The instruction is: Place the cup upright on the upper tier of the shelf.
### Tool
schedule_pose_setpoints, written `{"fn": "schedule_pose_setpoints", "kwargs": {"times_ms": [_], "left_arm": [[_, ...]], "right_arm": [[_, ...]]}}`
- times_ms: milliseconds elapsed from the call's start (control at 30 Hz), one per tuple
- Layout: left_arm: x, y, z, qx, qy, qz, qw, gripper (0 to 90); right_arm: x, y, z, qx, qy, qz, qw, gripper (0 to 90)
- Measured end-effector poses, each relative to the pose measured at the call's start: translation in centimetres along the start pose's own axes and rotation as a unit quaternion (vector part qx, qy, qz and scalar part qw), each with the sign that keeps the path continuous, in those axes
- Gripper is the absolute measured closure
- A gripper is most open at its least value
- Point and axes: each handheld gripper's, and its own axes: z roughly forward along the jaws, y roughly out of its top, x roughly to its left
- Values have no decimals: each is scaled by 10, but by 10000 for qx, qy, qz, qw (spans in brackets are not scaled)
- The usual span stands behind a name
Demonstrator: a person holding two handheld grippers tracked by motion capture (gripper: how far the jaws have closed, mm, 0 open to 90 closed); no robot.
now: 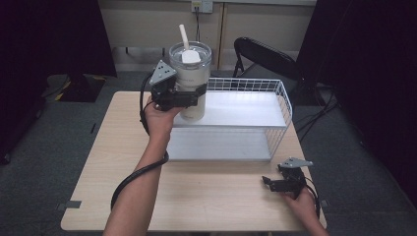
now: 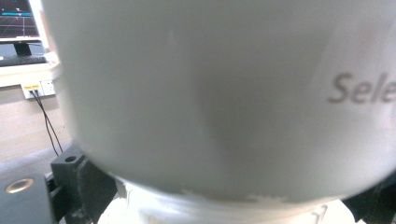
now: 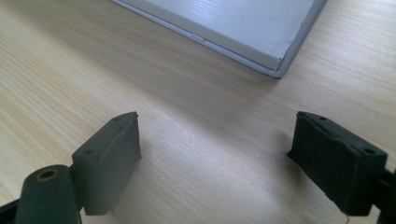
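Left gripper (image 1: pixel 183 97) is clenched around the body of a large white tumbler (image 1: pixel 190 81), jaws gripping the cylindrical wall at mid-height, below the clear lid and white straw (image 1: pixel 184 36). Mid-body hold seems chosen to keep the tall, top-heavy vessel upright; it stands vertical, no visible tilt. The left gripper view confirms the close grasp: the pale tumbler wall (image 2: pixel 210 93) sits right against the camera with a fragment of grey lettering at right, and jaw hardware at the lower corners. The tumbler sits at the near-left corner of the white wire basket (image 1: pixel 282 96), over or on its white floor panel; cannot tell from the high view whether its base is touching the panel or held just above it. The basket stands on the far half of the wooden surface (image 1: pixel 98 162), open top facing up, which suits lowering a tall item in from above. Right gripper (image 1: pixel 280 183) is parked near the front-right of the surface, well apart from the basket; in the right gripper view its jaws are spread wide with nothing between them, bare wood grain below and a corner of the white panel (image 3: pixel 261 32) ahead. Judgement: right hand idle, kept clear so the left arm has free travel at the basket.
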Motion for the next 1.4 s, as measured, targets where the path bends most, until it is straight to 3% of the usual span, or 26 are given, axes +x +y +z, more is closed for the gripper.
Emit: {"fn": "schedule_pose_setpoints", "kwargs": {"times_ms": [400,733,1400], "left_arm": [[0,-1,0,17,-2,-19,10000,80],[-2,1,-2,226,87,71,9997,86],[-3,-3,-8,458,152,-107,9988,81]], "right_arm": [[0,0,0,0,1,0,10000,153],[0,0,0,1,-3,-2,10000,154],[0,0,0,-1,1,-5,10000,154]]}}
